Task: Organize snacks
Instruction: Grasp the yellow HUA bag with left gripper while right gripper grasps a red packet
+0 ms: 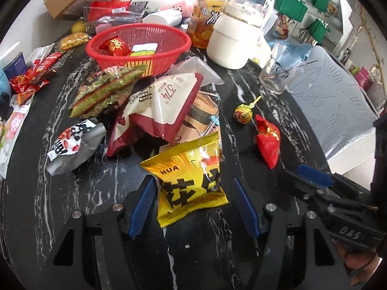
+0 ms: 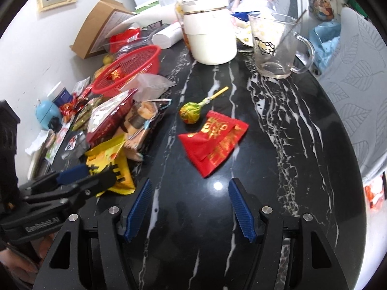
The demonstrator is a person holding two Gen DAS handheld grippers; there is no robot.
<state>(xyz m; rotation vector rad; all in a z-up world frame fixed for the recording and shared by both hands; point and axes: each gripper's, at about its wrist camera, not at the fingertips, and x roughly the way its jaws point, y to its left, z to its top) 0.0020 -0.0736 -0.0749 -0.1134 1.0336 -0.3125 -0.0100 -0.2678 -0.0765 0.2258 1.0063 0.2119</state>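
Left wrist view: left hand-held gripper is spread around the yellow snack packet on the bench; pads not seen pressing. Packet's far edge is tucked under the red-and-white bag, so a lift may drag the pile. Red basket sits beyond.

Right wrist view: right hand-held gripper is spread, nothing between. Red packet lies flat just ahead; thin foil could be slid, not pinched. Lollipop close by could be knocked.
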